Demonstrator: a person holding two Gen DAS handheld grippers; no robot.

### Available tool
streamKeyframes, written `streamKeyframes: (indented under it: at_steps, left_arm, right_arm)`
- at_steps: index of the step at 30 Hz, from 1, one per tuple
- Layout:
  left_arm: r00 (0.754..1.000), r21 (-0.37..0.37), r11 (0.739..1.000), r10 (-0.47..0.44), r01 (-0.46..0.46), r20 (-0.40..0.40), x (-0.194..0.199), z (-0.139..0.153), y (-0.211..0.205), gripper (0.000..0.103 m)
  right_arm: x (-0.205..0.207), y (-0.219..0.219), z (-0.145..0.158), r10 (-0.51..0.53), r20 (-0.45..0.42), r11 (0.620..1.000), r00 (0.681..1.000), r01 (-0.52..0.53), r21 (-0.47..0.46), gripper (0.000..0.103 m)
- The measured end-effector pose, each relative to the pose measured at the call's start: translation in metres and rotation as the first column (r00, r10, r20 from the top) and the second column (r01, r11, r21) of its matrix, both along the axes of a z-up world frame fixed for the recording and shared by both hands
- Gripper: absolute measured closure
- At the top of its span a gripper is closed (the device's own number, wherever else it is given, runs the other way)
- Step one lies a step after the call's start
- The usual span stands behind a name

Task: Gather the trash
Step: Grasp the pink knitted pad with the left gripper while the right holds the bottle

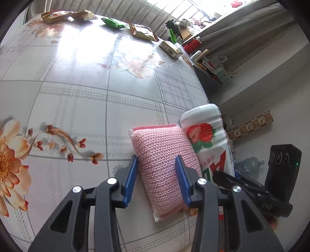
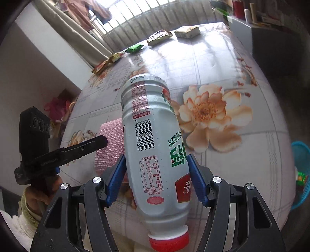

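Gripping a white plastic bottle [image 2: 155,147] across its middle, your right gripper [image 2: 157,174] has both blue pads pressed against the sides; the bottle is held with its red cap [image 2: 169,241] nearest the camera and its base pointing away over the table. Your left gripper [image 1: 157,178] stands partly closed around a pink knitted scouring sponge [image 1: 164,170] that lies on the tablecloth. Its blue fingers [image 1: 181,181] sit on either side of the sponge at its edges, but whether they actually press on it cannot be told. No earlier view is available to judge their motion. In the left wrist view, the bottle rests just beside the sponge on its right and appears to touch it. The surface is a table [image 1: 81,97] under a glossy checked cloth printed with large peach flowers. Along its far edge lie several snack wrappers [image 1: 58,16] and a green packet [image 1: 112,23]. Beyond that edge hang grey curtains below a barred window. A blue basket [image 2: 301,174] with some items in it stands off the table's right side in the right wrist view.
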State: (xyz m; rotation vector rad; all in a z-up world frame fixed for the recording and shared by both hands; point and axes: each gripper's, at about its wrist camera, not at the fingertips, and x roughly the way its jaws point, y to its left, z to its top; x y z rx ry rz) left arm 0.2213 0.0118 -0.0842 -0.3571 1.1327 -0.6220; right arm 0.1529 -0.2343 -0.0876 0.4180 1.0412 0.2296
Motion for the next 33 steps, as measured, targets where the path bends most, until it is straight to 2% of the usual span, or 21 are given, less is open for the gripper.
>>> streamKeyframes:
  at_steps: [3,5,11,16,23,33]
  left_arm:
    - [1.000,0.028,1.000,0.007,-0.008,0.013,-0.001,0.004,0.003,0.064]
    - [1.000,0.057,0.998,0.013,-0.014,0.028,-0.001,0.006,0.002,0.065]
    - [0.995,0.119,0.991,0.043,-0.054,0.095,-0.007,0.018,0.000,0.064]
    - [0.994,0.162,0.985,0.049,-0.065,0.101,-0.013,0.020,0.000,0.050]
    - [0.991,0.200,0.977,0.049,-0.074,0.127,-0.018,0.028,-0.003,0.033]
    - [0.991,0.240,0.968,0.044,-0.074,0.128,-0.020,0.031,-0.008,0.027]
  right_arm:
    - [-0.015,0.004,-0.005,-0.049,-0.016,0.993,0.999,0.051,0.110,0.044]
    - [-0.021,0.006,-0.009,-0.067,-0.025,0.986,0.997,0.070,0.150,0.044]
    - [-0.029,-0.021,-0.002,-0.174,-0.017,0.975,0.985,0.175,0.139,0.044]
    - [-0.039,-0.036,-0.002,-0.241,-0.013,0.964,0.970,0.241,0.108,0.044]
    - [-0.042,-0.037,-0.008,-0.257,-0.023,0.956,0.966,0.258,0.140,0.044]
    - [-0.051,-0.050,-0.013,-0.265,-0.044,0.944,0.963,0.268,0.190,0.044]
